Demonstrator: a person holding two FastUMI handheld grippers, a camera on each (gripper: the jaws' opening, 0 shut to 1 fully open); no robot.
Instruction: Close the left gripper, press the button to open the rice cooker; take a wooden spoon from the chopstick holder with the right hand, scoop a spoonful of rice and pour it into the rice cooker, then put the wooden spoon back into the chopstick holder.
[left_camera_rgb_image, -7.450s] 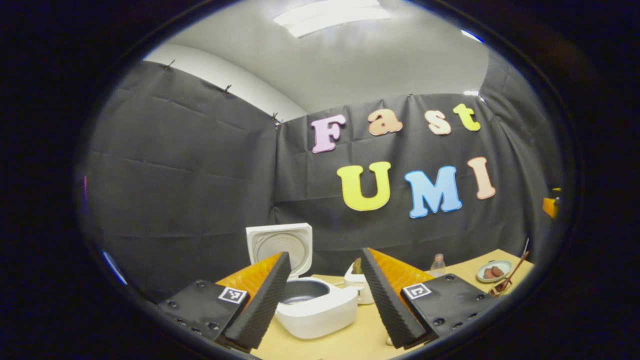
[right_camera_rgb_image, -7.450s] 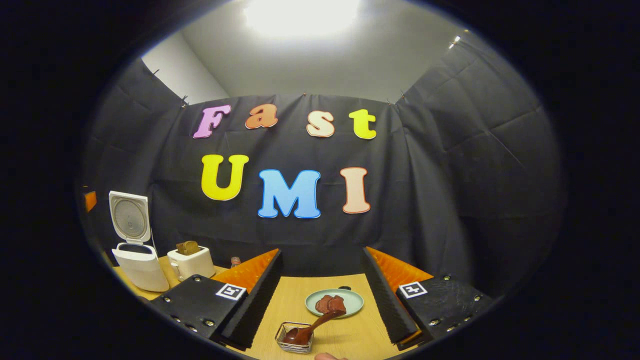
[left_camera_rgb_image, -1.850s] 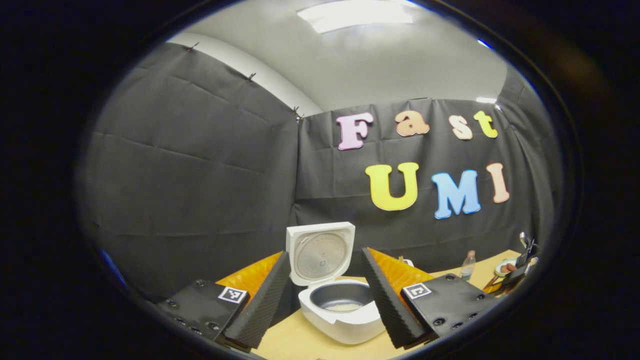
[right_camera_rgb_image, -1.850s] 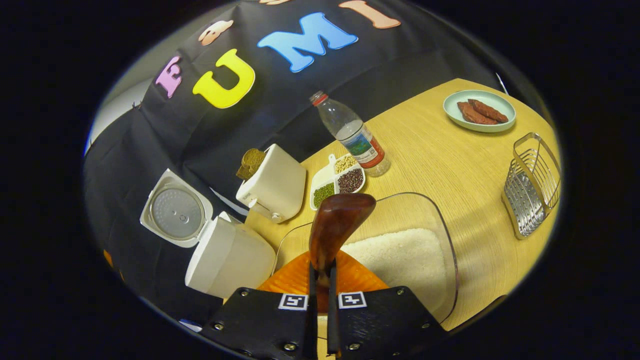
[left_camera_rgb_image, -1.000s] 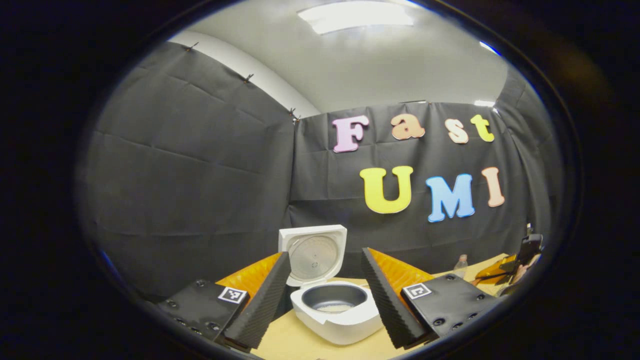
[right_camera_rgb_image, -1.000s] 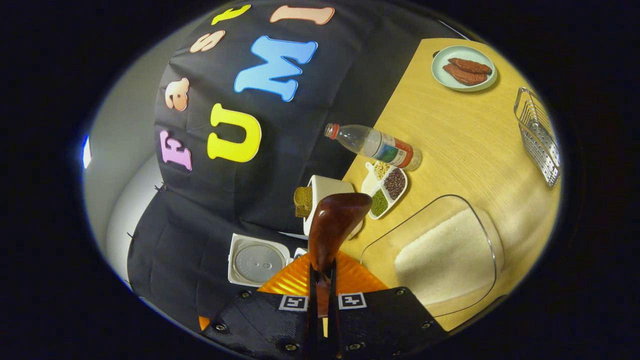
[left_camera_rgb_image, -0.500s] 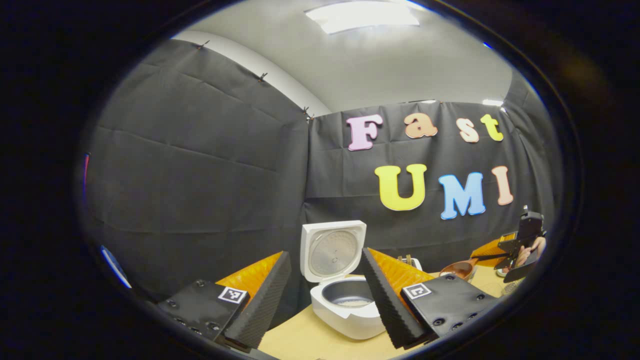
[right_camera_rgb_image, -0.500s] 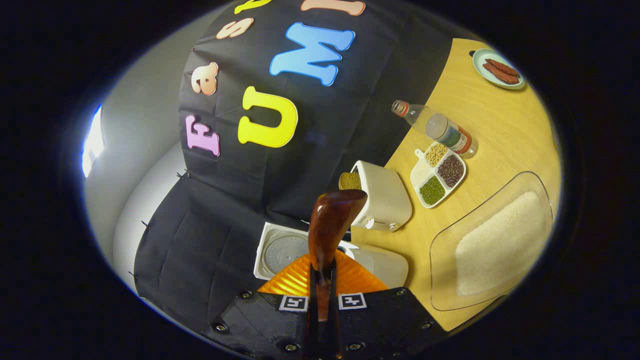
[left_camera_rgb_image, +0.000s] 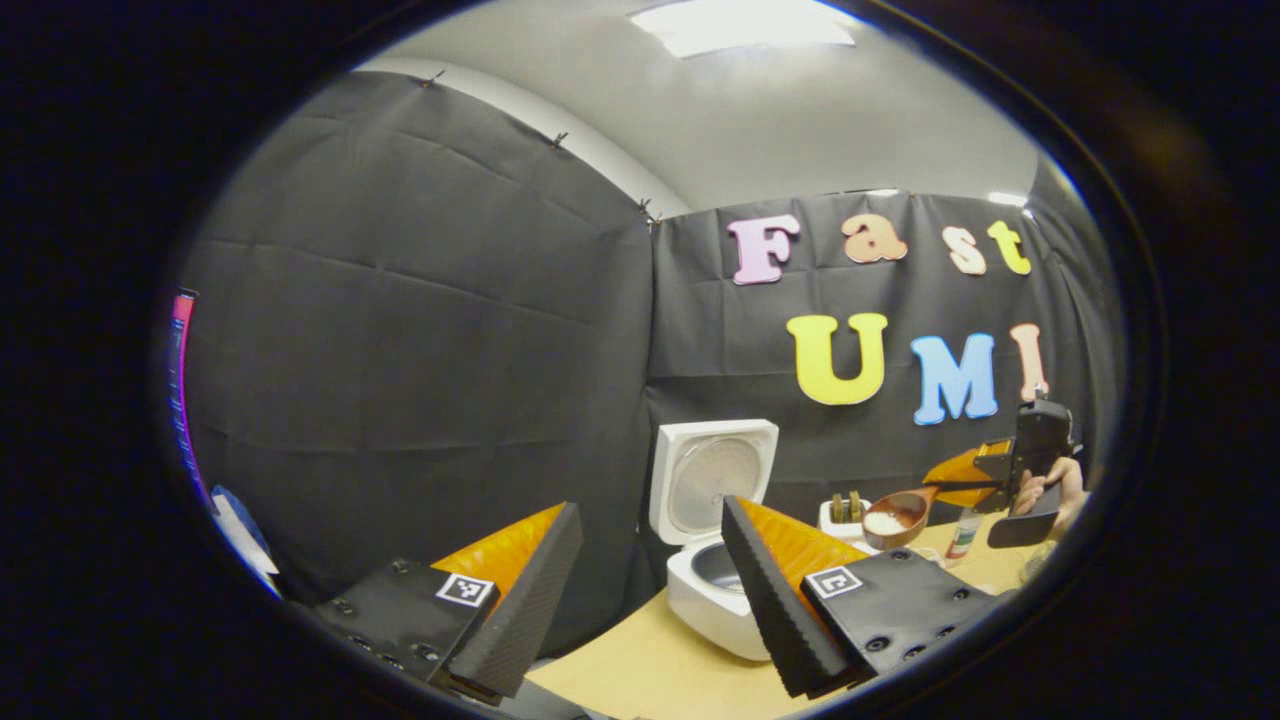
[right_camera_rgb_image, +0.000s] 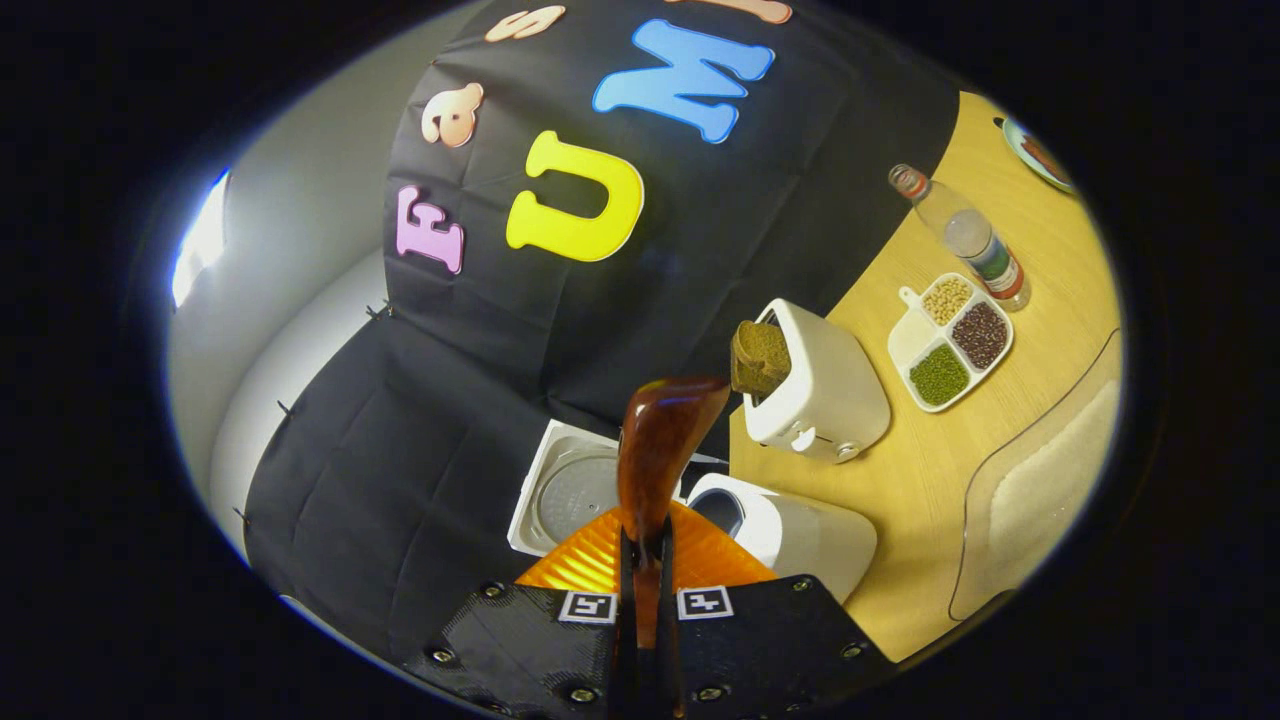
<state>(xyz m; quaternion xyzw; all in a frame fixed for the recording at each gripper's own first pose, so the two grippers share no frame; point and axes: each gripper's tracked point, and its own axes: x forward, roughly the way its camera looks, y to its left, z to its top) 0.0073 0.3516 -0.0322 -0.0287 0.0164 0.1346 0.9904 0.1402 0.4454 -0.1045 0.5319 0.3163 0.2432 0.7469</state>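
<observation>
The left gripper (left_camera_rgb_image: 650, 590) is hanging low over the near edge of the wooden table (left_camera_rgb_image: 640, 670), its jaws standing wide apart and holding nothing; between and past its fingers the white rice cooker (left_camera_rgb_image: 705, 590) is sitting on the table with its lid (left_camera_rgb_image: 712, 480) standing upright and open, the dark inner pot partly hidden behind the right-hand finger; off to the right in the left gripper view, the right gripper (left_camera_rgb_image: 985, 478) is hovering in the air with a hand (left_camera_rgb_image: 1050, 492) wrapped round its grip, and it is carrying the wooden spoon (left_camera_rgb_image: 897, 515) roughly level, with a small heap of white rice (left_camera_rgb_image: 886, 522) lying in the bowl; the spoon is sitting just in front of the toaster (left_camera_rgb_image: 845, 515) and near the cooker, to its right and above table height

In the right gripper view the jaws are pinched narrow on the handle of the wooden spoon (right_camera_rgb_image: 660, 450), both fingers pressing on it, and the back of the spoon's bowl is pointing away from the camera; below it the rice cooker (right_camera_rgb_image: 790, 535) is showing with its open lid (right_camera_rgb_image: 565, 490) to the left; the toaster (right_camera_rgb_image: 815, 385) with a brown slice of bread (right_camera_rgb_image: 760, 355) sticking out is standing just beyond the cooker; farther along the table a divided dish of beans (right_camera_rgb_image: 950, 340) is lying beside a plastic bottle (right_camera_rgb_image: 965, 240), and a clear tray of rice (right_camera_rgb_image: 1045, 480) is sitting at the right edge
</observation>
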